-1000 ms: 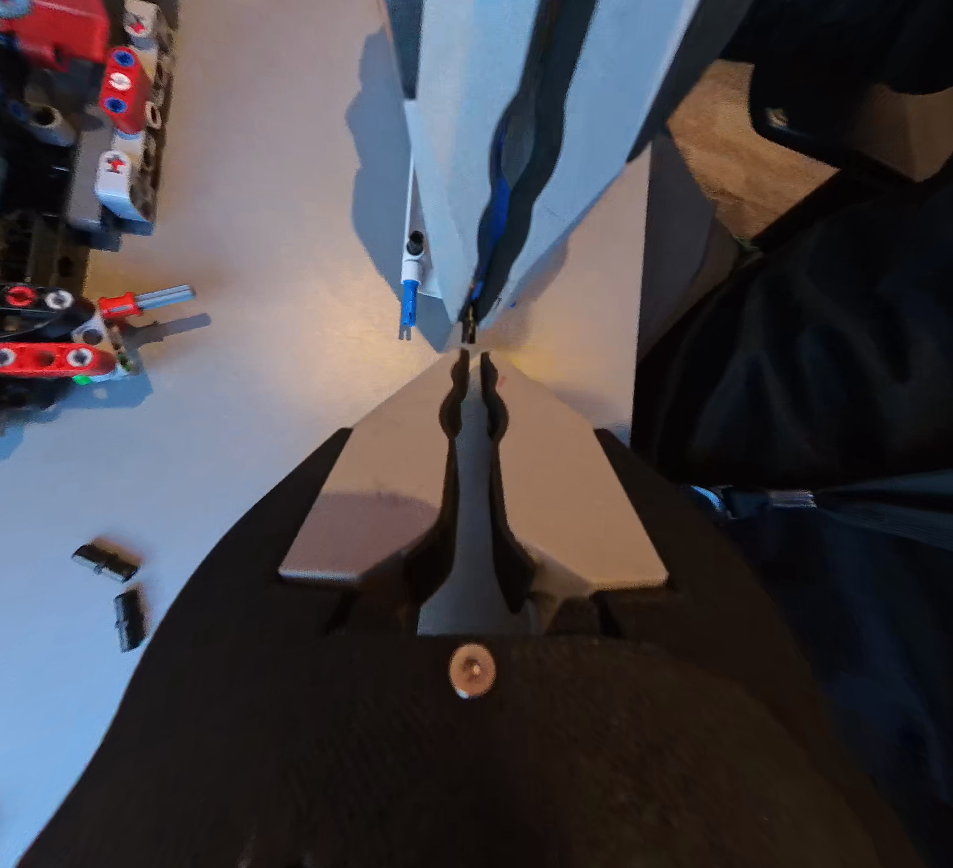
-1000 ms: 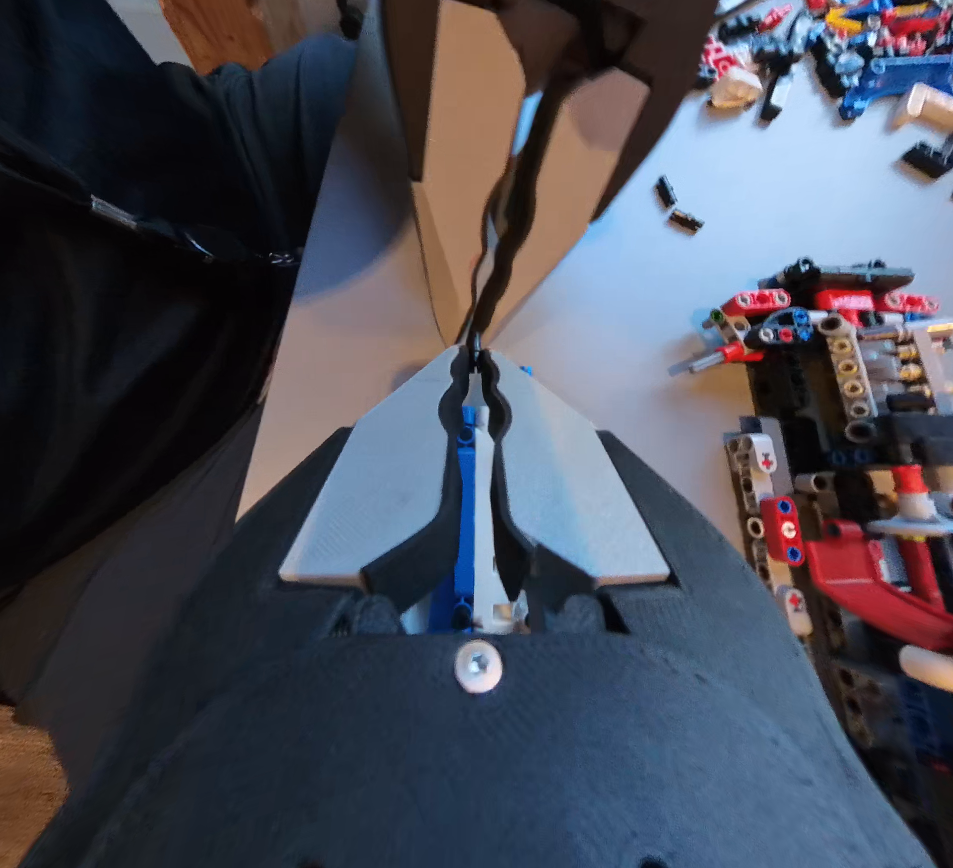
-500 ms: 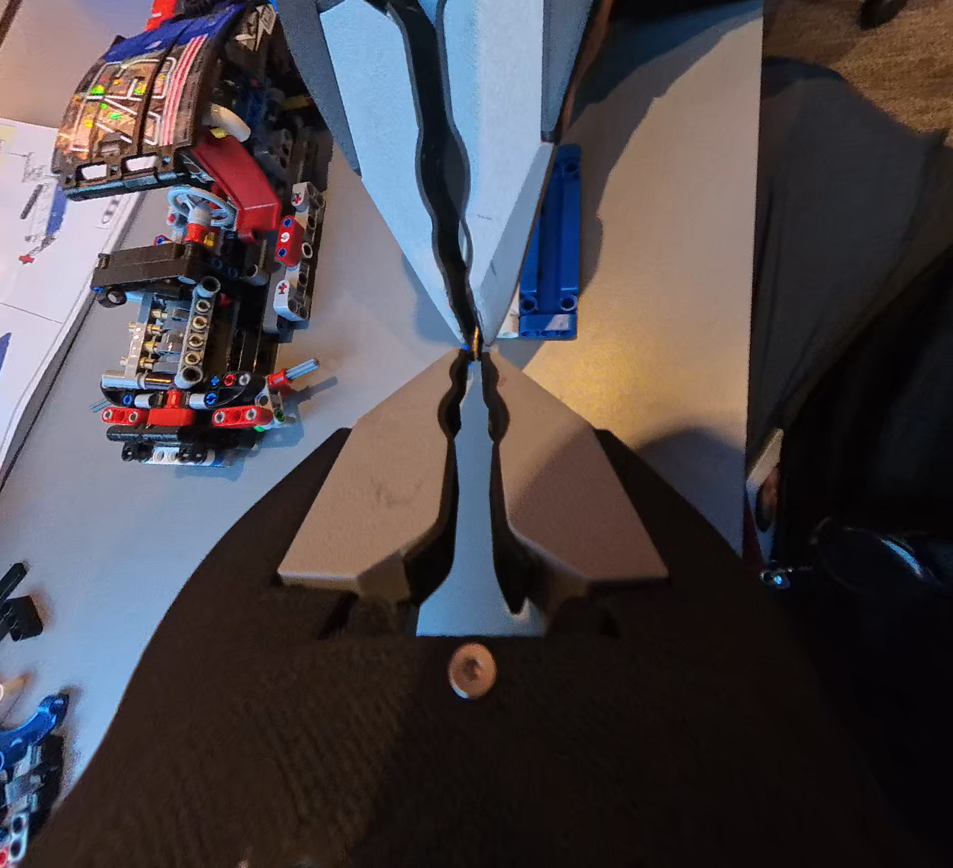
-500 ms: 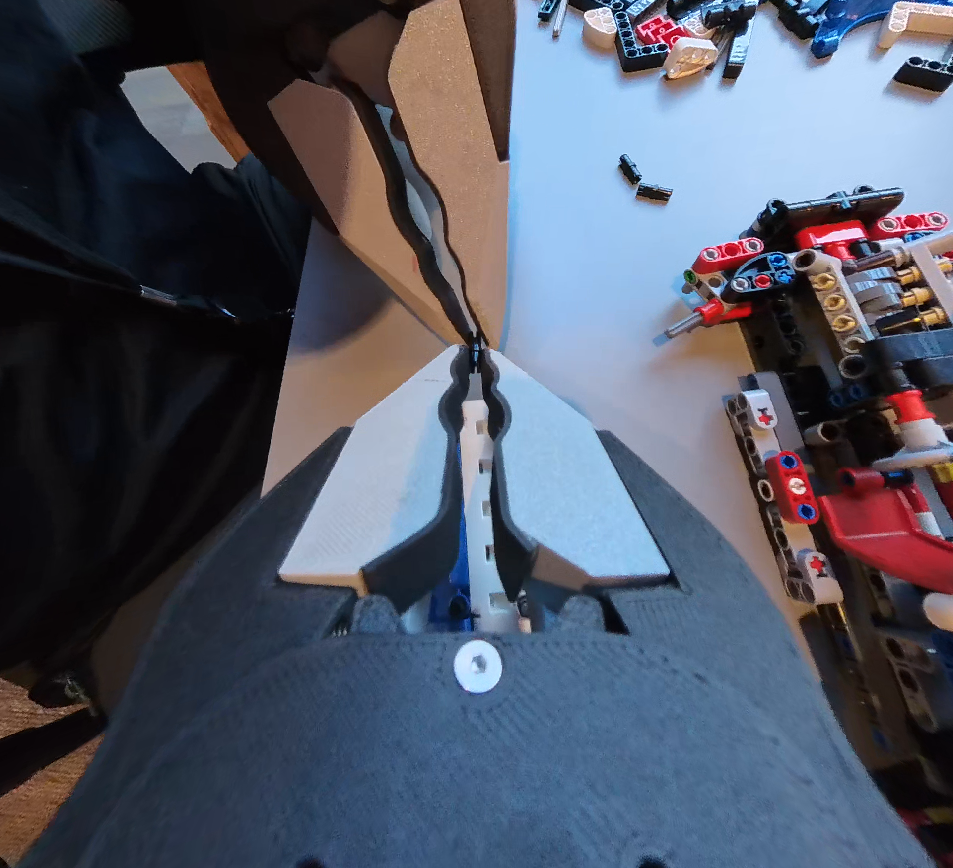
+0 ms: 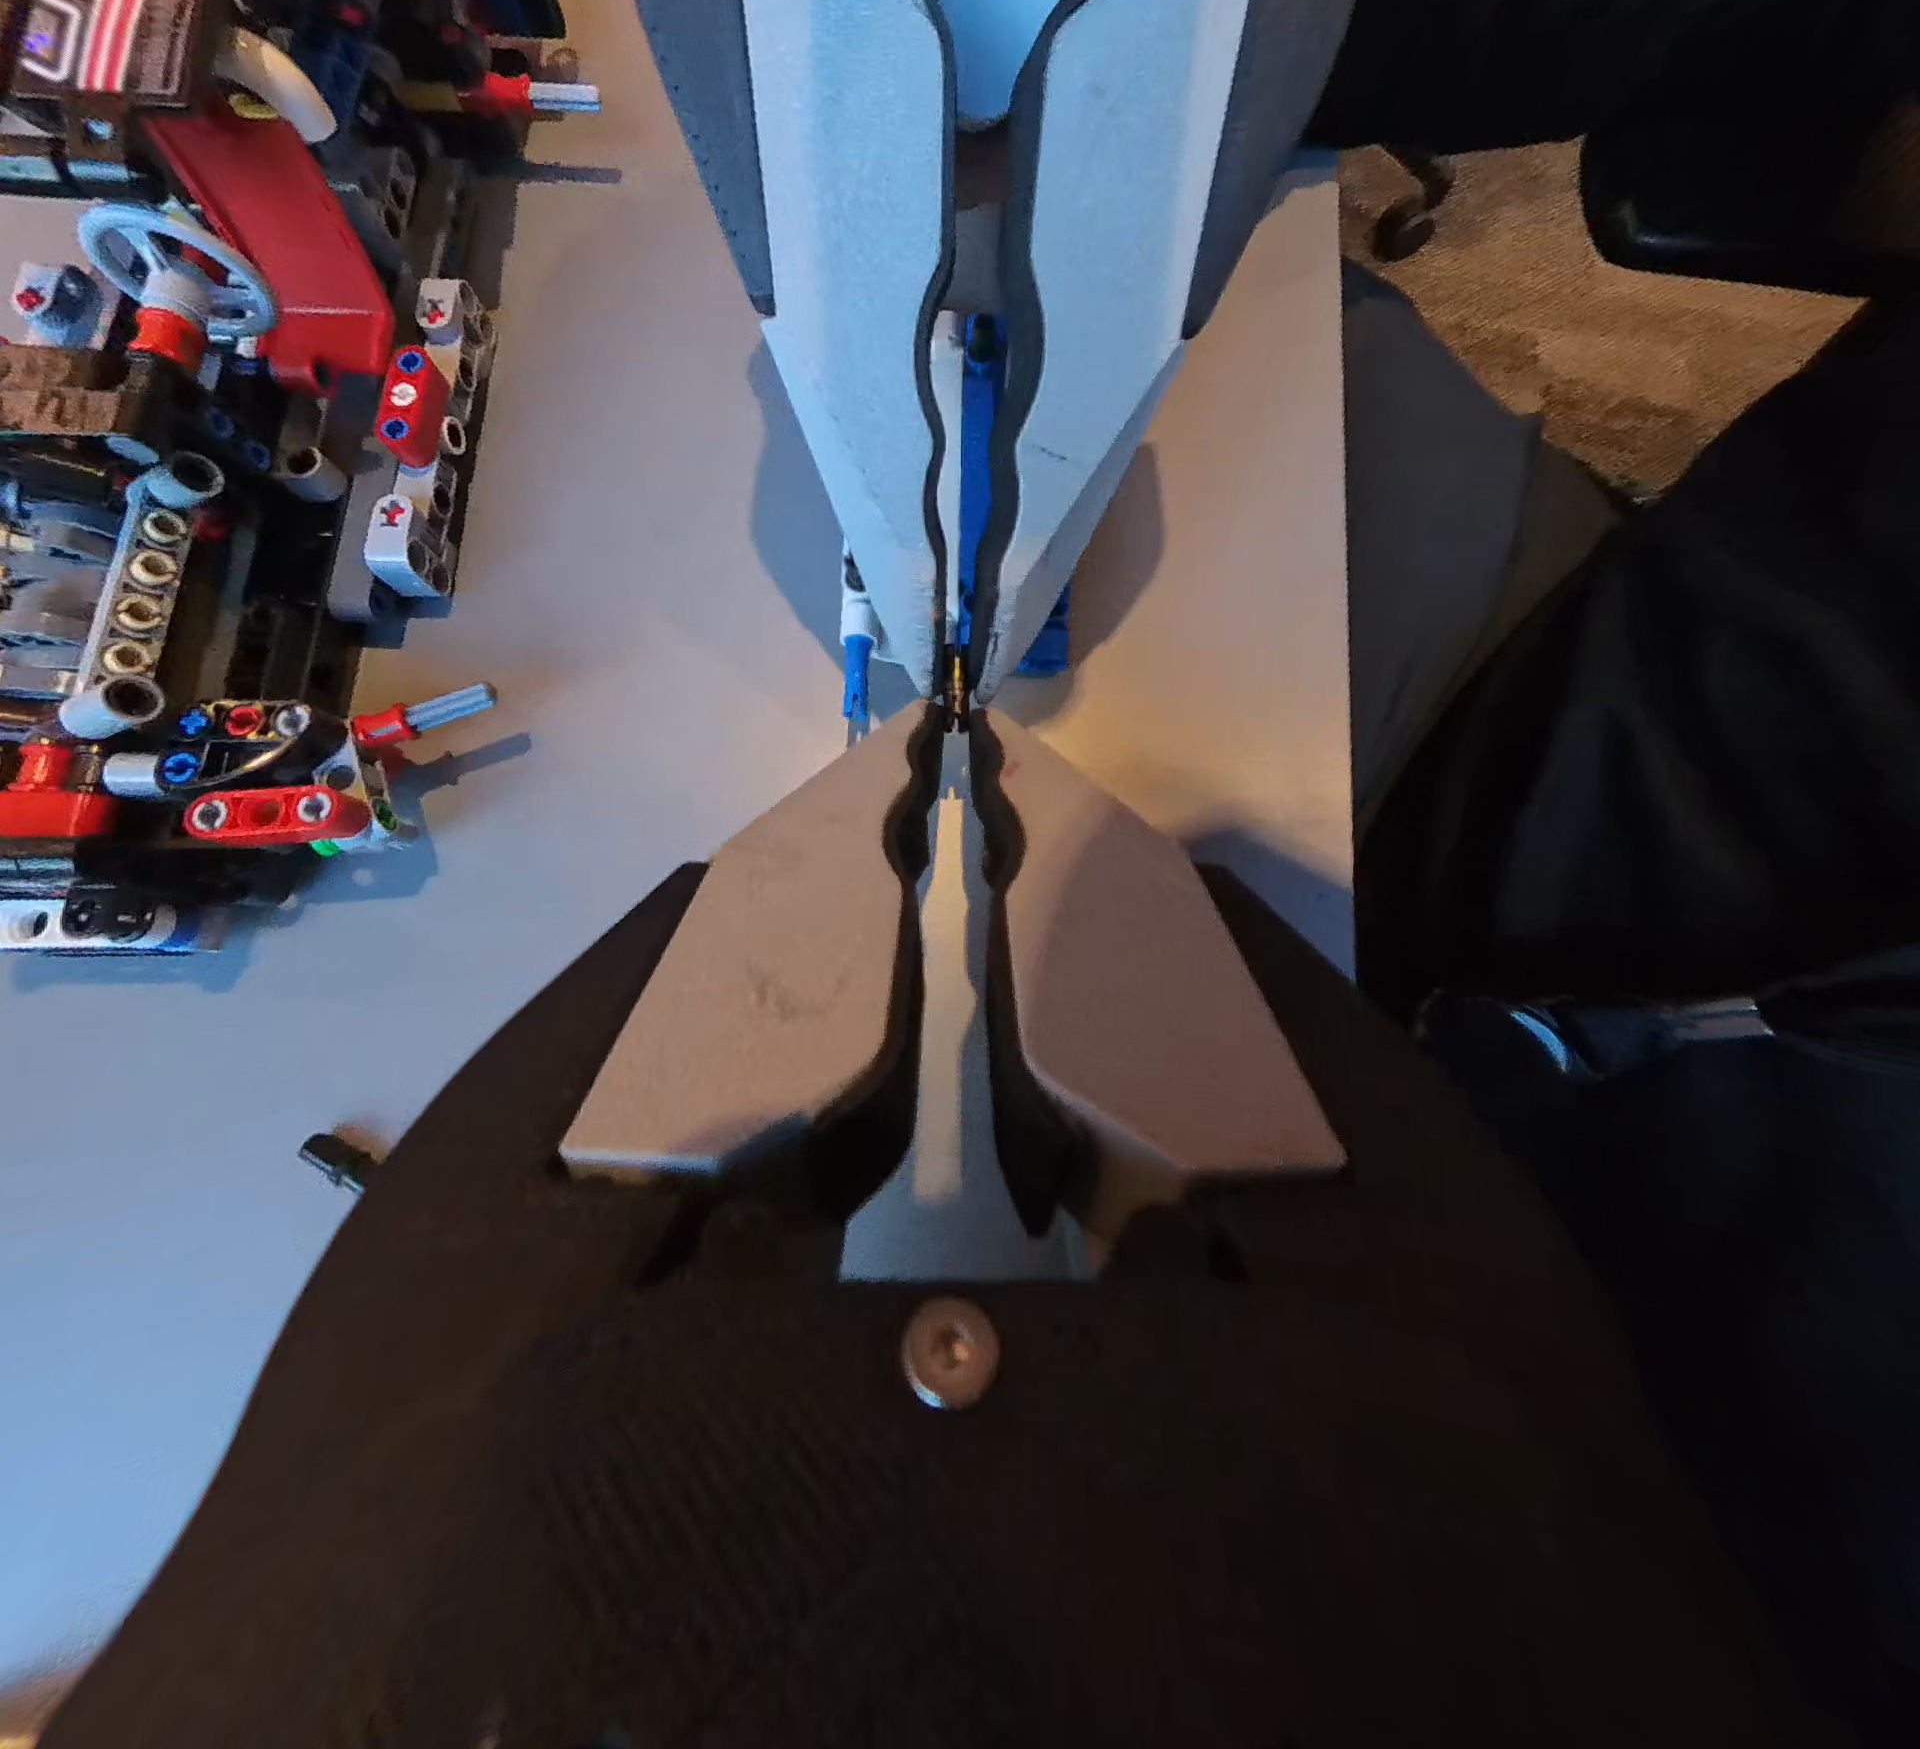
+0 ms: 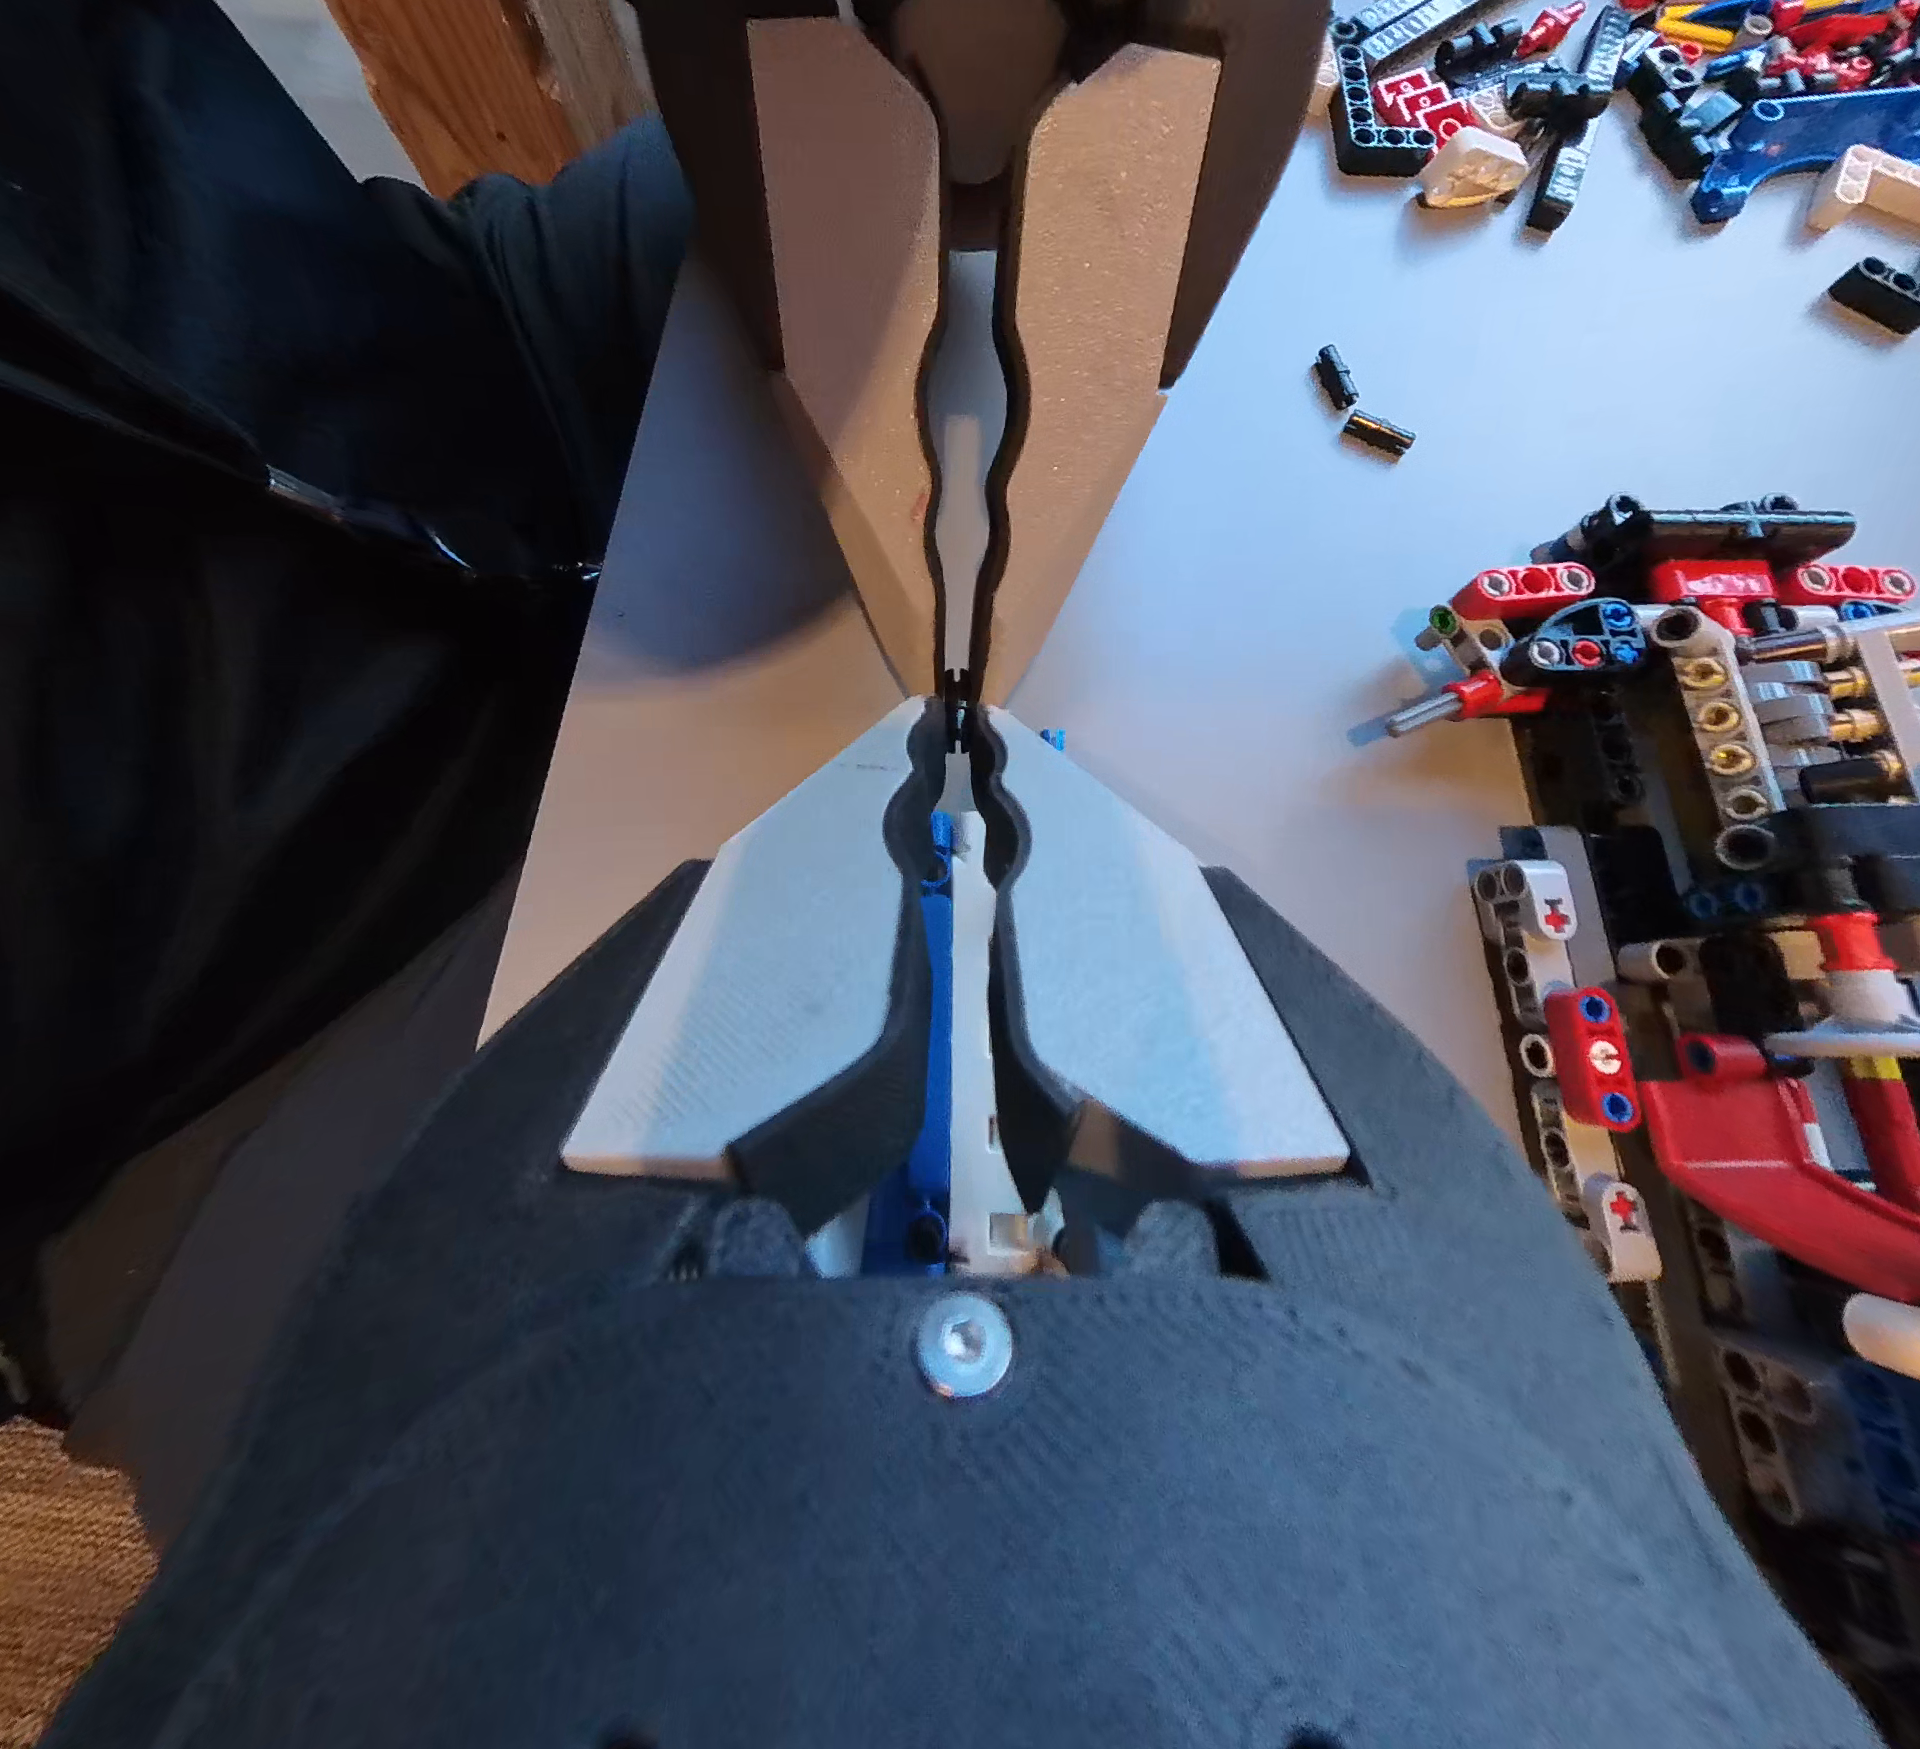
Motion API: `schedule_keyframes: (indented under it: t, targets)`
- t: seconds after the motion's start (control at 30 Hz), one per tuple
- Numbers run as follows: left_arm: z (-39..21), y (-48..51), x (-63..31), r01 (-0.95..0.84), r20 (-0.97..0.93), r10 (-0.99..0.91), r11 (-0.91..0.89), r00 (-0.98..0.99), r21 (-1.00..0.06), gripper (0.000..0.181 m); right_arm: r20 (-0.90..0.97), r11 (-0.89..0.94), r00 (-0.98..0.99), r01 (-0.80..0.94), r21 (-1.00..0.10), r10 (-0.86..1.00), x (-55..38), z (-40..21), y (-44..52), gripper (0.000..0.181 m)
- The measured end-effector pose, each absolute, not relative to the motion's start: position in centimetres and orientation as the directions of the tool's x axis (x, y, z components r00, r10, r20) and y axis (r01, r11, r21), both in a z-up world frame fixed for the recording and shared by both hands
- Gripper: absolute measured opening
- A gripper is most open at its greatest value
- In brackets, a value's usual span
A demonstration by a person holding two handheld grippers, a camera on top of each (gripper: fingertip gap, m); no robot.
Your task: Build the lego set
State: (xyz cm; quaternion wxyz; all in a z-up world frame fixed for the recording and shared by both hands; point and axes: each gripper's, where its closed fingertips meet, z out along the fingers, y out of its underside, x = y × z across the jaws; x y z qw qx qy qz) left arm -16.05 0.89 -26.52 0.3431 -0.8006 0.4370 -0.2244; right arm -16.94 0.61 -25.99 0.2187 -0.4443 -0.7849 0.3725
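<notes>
Left wrist view first: pale table (image 5: 644, 411) spread wide, bare in the middle, giving room for both tools. At the left of it, half-built car model (image 5: 208, 452) in red, black and grey, parked aside and untouched, probably waiting for the next sub-part. Seen from the right wrist view, far right: heap of loose parts (image 6: 1662, 37), within reach but out of the working zone.

Meeting tip to tip close to the table edge: left gripper (image 5: 951, 749) and right gripper (image 6: 956, 749), facing each other in one line, apparently for pushing straight without bending. Right gripper clamped on blue and white sub-assembly (image 6: 940, 1024), gripped lengthwise and deep between the pads, likely so as not to twist under pressure. Left gripper pinched tight on small black pin (image 6: 956, 691), held only at the very tips, leaving the free end toward the sub-assembly. Seems to be the step of pressing this pin in; cannot tell how deep it sits.

Farther on the table, two spare black pins (image 6: 1361, 416), lying apart from the heap, presumably laid ready for the same use.
</notes>
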Motion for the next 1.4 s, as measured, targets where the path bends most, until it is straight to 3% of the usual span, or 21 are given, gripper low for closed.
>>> schedule_keyframes:
  t: [0.47,1.23,1.4]
  targets:
    - [-26.7,1.4,-16.4,-0.556,-0.065,-0.820,-0.325,0.569,-0.765,0.002,-0.026,0.287,-0.488,0.555,-0.781,0.873,-17.0,-26.4,1.0,0.002]
    - [-26.8,1.3,-16.7,-0.568,-0.065,-0.818,-0.338,0.572,-0.750,0.001,0.005,0.303,-0.484,0.540,-0.785,0.875,-17.4,-26.4,1.0,0.002]
    - [-27.2,0.9,-17.4,-0.578,-0.017,-0.820,-0.388,0.572,-0.718,0.001,0.031,0.292,-0.453,0.520,-0.803,0.891,-16.7,-24.9,2.5,0.011]
